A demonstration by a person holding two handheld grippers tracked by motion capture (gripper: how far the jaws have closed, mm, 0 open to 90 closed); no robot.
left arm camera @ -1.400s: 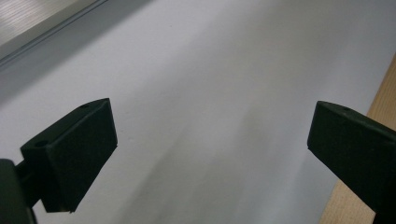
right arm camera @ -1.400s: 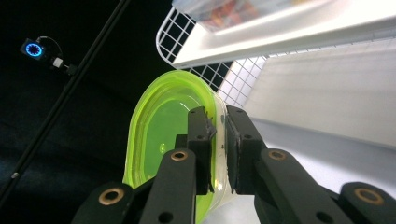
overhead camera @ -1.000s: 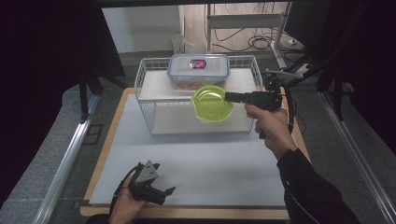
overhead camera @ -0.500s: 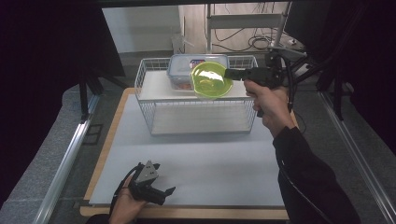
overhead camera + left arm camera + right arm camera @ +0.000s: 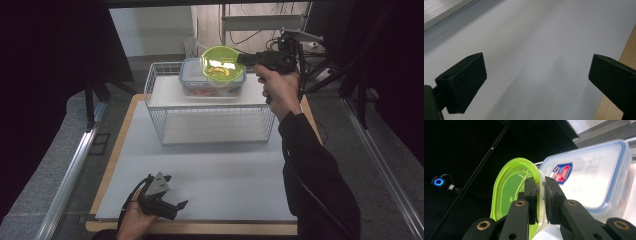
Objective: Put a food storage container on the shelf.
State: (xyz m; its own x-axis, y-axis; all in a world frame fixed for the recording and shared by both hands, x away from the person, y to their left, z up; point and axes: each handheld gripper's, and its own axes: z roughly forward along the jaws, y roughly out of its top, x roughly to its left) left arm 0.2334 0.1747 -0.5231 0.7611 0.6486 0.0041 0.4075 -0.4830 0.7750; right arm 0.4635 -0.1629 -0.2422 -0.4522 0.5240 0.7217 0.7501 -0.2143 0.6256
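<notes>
Left claw [image 5: 167,206] idle, resting low on the white tabletop [image 5: 210,170] near its front edge, jaws spread wide on nothing. Right claw [image 5: 239,59] pinches the rim of the translucent lime-green plastic bowl [image 5: 220,61], tilted in the air above the clear lidded plastic container [image 5: 200,85] on the white wire rack [image 5: 210,107]. Carry step (likely placing next): needs levelling and lowering. Right forearm outstretched, raised.

We see a white sheet [image 5: 210,170] on a wooden table [image 5: 107,172], with grey floor [image 5: 60,145] to either side. Beyond it stands a pale wall [image 5: 150,32], dark curtains [image 5: 50,50] flanking it, and cables [image 5: 250,37] trail behind.
</notes>
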